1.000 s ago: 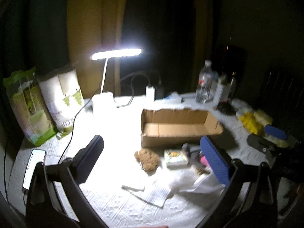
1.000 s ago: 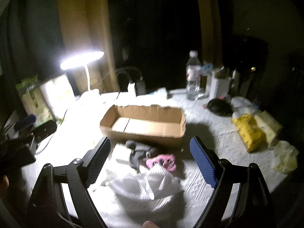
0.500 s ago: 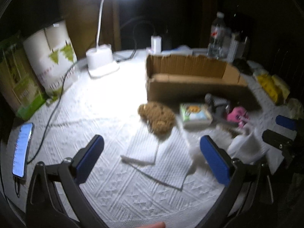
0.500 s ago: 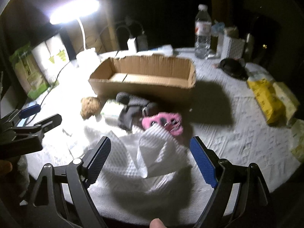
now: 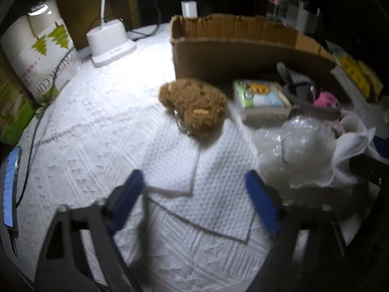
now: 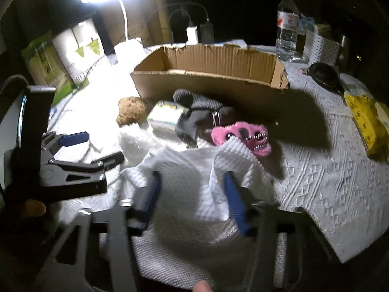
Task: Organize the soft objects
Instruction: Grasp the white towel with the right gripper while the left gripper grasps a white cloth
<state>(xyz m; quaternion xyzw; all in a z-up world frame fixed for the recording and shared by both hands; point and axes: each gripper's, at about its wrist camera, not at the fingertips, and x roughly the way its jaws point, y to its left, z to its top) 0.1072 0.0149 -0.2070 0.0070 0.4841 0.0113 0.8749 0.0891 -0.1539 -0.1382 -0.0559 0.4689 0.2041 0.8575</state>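
Observation:
My left gripper (image 5: pixel 194 196) hovers low over a folded white paper towel (image 5: pixel 175 163) lying on a larger white sheet (image 5: pixel 218 199). Its jaws are closing, with the towel's near edge between them, untouched. My right gripper (image 6: pixel 192 194) straddles a heap of white waffle cloth (image 6: pixel 192 168). Those jaws are closing too, and the cloth fills the gap. Beyond lie a brown plush (image 5: pixel 194 104), a tissue packet (image 5: pixel 260 95), a grey plush (image 6: pixel 194 114) and a pink plush (image 6: pixel 243 133). A cardboard box (image 6: pixel 206 80) stands behind them.
A crumpled clear plastic wrap (image 5: pixel 299 141) lies right of the sheet. A lamp base (image 5: pixel 109 43), a paper-cup pack (image 5: pixel 41 56) and a phone (image 5: pixel 11 189) sit at the left. A water bottle (image 6: pixel 288 24), a dark object (image 6: pixel 323 73) and yellow packs (image 6: pixel 367 121) are at the right.
Both grippers have dropped toward the table and tilted down. Both pairs of jaws have narrowed, the left around the folded towel, the right around the waffle cloth.

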